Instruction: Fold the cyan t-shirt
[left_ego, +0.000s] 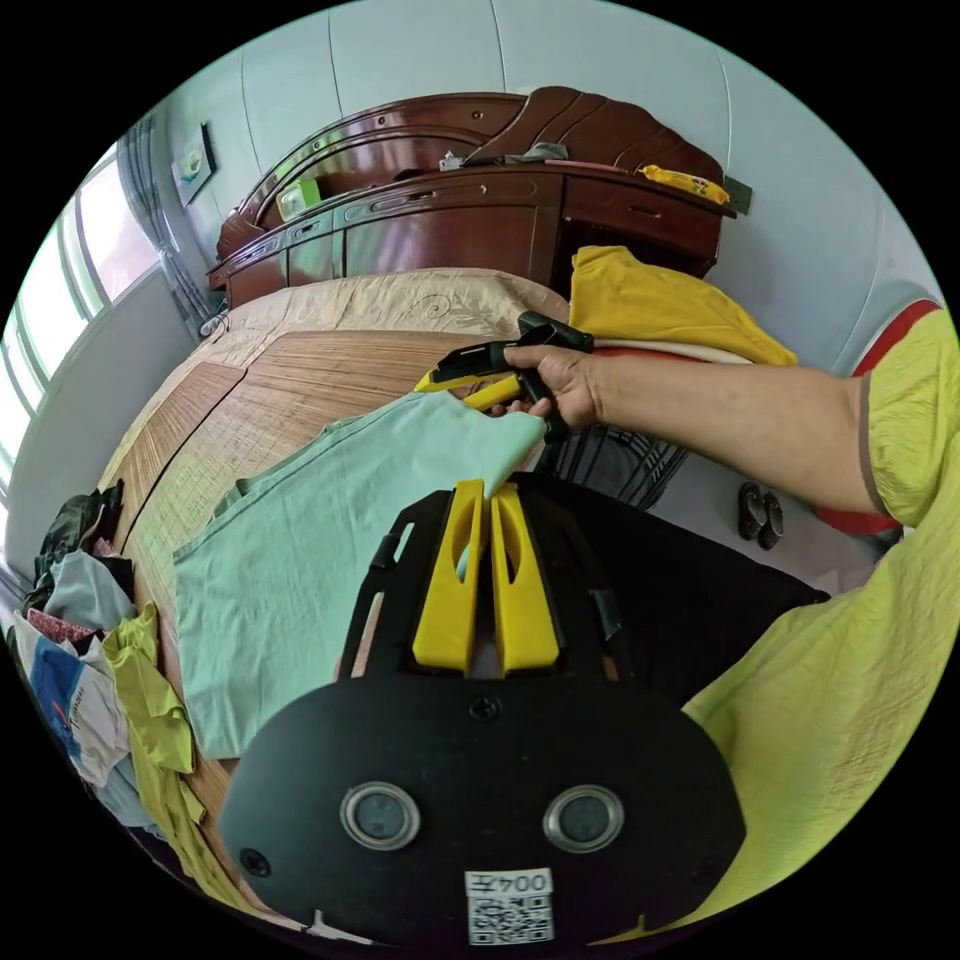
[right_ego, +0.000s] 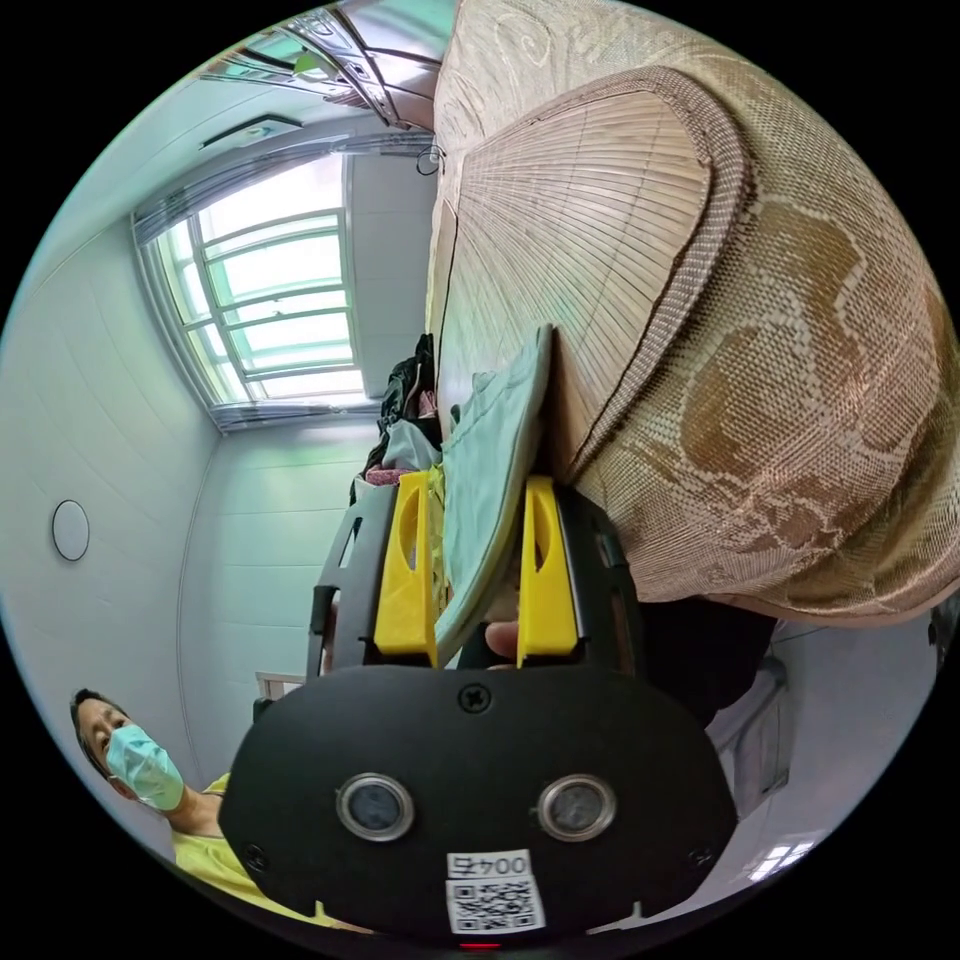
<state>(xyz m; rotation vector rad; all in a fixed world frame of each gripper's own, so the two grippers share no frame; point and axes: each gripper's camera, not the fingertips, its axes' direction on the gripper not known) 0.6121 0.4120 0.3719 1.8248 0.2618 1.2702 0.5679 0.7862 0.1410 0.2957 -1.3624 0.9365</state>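
The cyan t-shirt (left_ego: 300, 560) lies spread flat on the bamboo mat (left_ego: 250, 400) of a bed. In the left gripper view my left gripper (left_ego: 487, 490) is shut on the shirt's near corner, with a pinch of fabric showing between the yellow jaws. Just beyond it a hand holds my right gripper (left_ego: 445, 393) at the shirt's far corner. In the right gripper view the right gripper (right_ego: 475, 482) stands open, its jaws well apart, and the edge of the cyan t-shirt (right_ego: 490, 470) runs between them without being pressed.
A heap of mixed clothes (left_ego: 90, 650) lies at the mat's left end. A yellow garment (left_ego: 660, 300) sits on a stack beside the dark wooden headboard (left_ego: 470, 200). Black cloth (left_ego: 700, 600) drapes the bed's near side. A person's arm (left_ego: 720, 410) reaches across.
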